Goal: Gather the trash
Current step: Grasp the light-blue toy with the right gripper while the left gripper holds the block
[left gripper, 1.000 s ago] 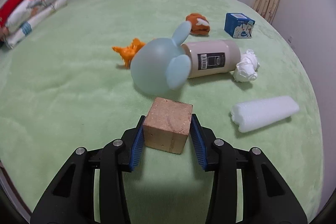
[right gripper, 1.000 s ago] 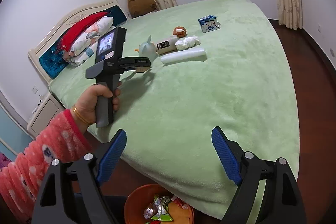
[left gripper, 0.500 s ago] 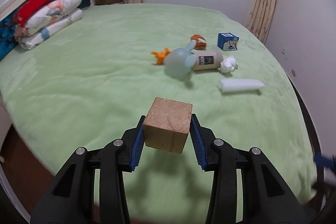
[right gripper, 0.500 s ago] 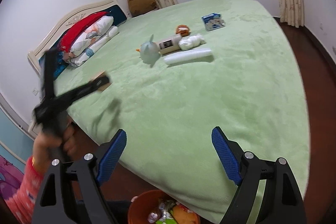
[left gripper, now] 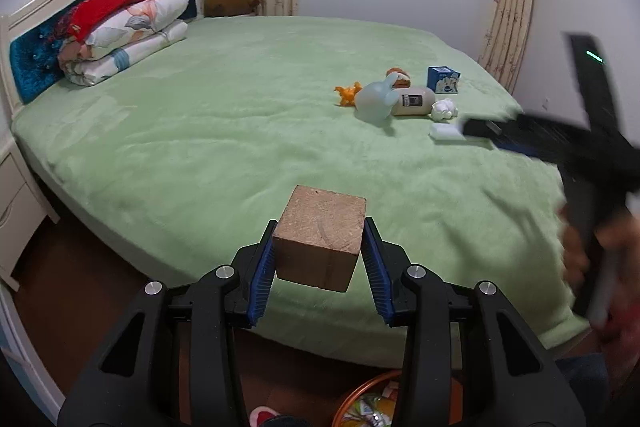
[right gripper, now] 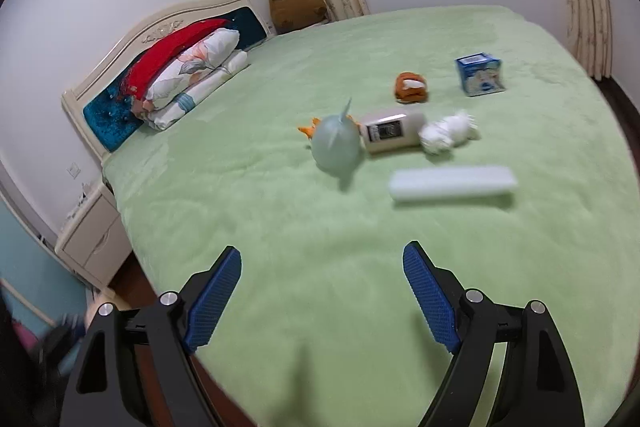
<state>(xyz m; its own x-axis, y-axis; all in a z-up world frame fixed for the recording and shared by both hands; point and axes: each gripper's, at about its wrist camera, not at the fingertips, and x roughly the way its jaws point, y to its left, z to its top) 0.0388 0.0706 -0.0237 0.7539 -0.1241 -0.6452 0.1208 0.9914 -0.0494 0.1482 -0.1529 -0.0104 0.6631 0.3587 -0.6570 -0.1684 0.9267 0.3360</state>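
The green bed (left gripper: 240, 131) fills both views, with trash clustered toward its far right side — a white foam tube (right gripper: 452, 183), a pale blue balloon (right gripper: 335, 146), a beige bottle (right gripper: 390, 131) and a crumpled white tissue (right gripper: 448, 131). The left gripper (left gripper: 320, 261) is level above the bed's near edge, clamped on a brown block (left gripper: 320, 239), with an orange bin (left gripper: 372, 403) partly visible below. The right gripper (right gripper: 322, 301) points over the bed toward the cluster — pads spread wide, empty.

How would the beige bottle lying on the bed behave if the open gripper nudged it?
The bottle lies on its side, so it would probably roll. The soft blanket and the balloon touching it may stop it quickly.
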